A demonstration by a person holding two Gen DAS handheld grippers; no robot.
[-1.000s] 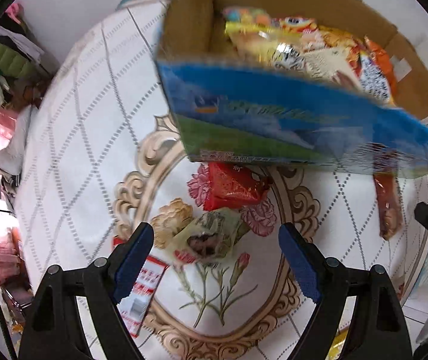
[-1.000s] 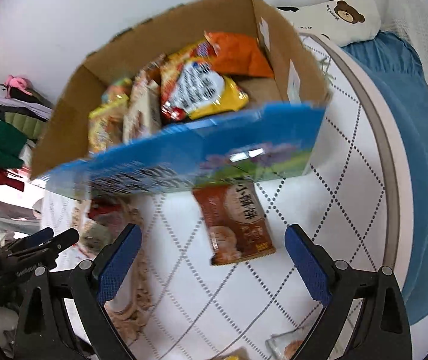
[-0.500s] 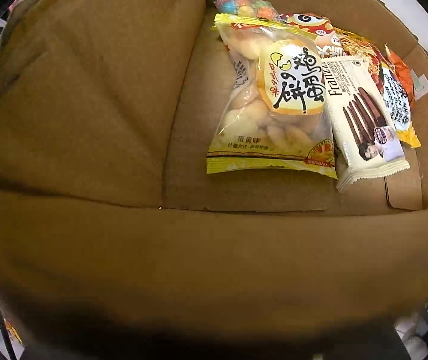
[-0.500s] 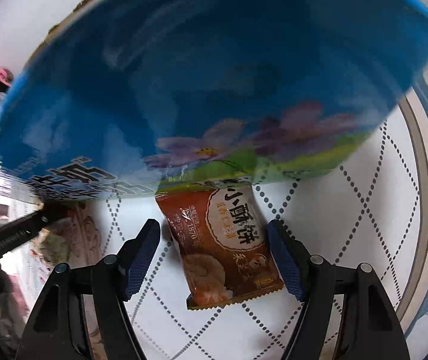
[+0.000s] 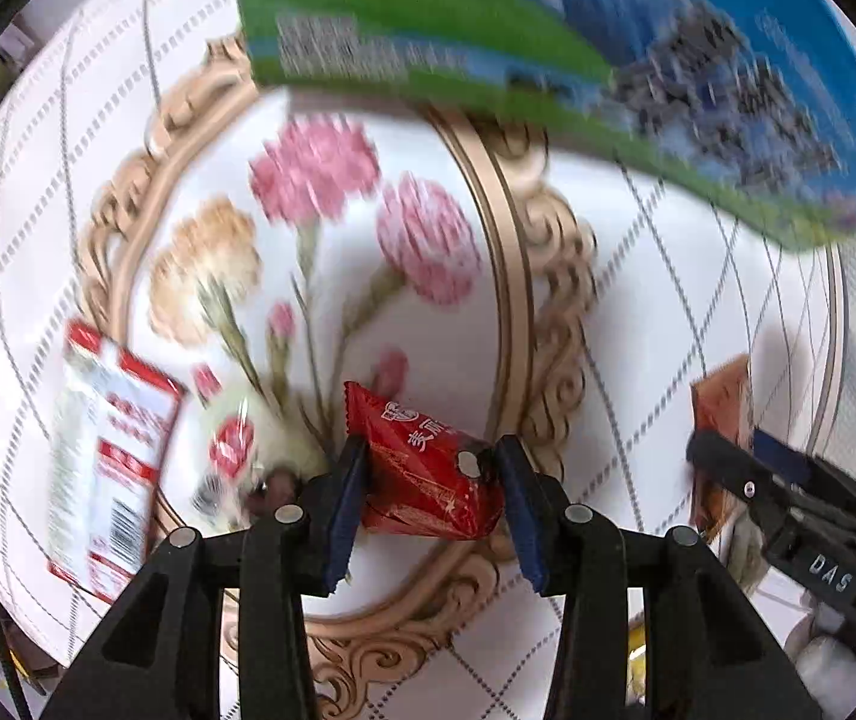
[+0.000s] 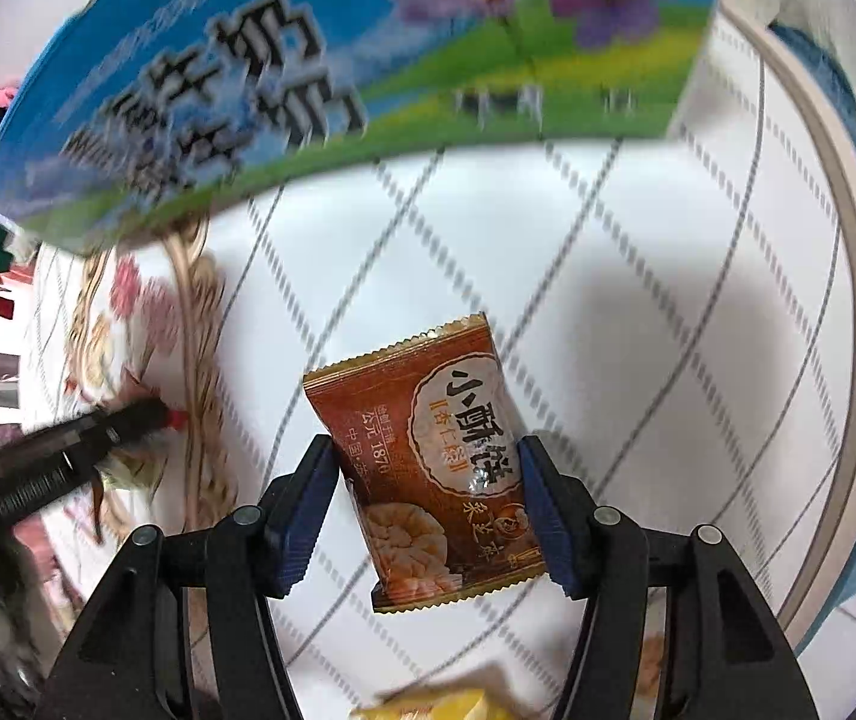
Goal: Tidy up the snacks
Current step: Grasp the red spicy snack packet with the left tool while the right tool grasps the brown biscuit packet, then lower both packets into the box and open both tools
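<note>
**Two Grippers Take a Snack Packet Each Below the Printed Box**

On the flower-patterned tablecloth [image 5: 440, 324], a white-and-red packet [image 5: 107, 456] lies flat, well to the left of the blue-and-green box [image 5: 638, 54] and below its near face. Just right of it sits a pale, blurred wrapper [image 5: 248, 456], too smeared to identify. Next comes the left gripper [image 5: 428, 471], its jaws narrow and clamped on the red packet [image 5: 422, 468], which bulges between the blue pads at a point below the box's left half. Further right, below the box's right half, the right gripper [image 6: 425, 498] straddles the brown biscuit packet [image 6: 428, 456]; its jaws are closing, and both pads appear to touch the packet's long edges.

The brown packet's long axis runs away from the gripper toward the box, so the fingers take it across its short width. The red packet sits more crosswise and crumpled. Each hand is plainly the nearer one to its own packet, and the box rises directly ahead of both, its opening out of view. A judgement: the coming move is a lift over the near wall. A yellow packet [image 6: 428, 702] waits at the right gripper's base, farthest from the box.
</note>
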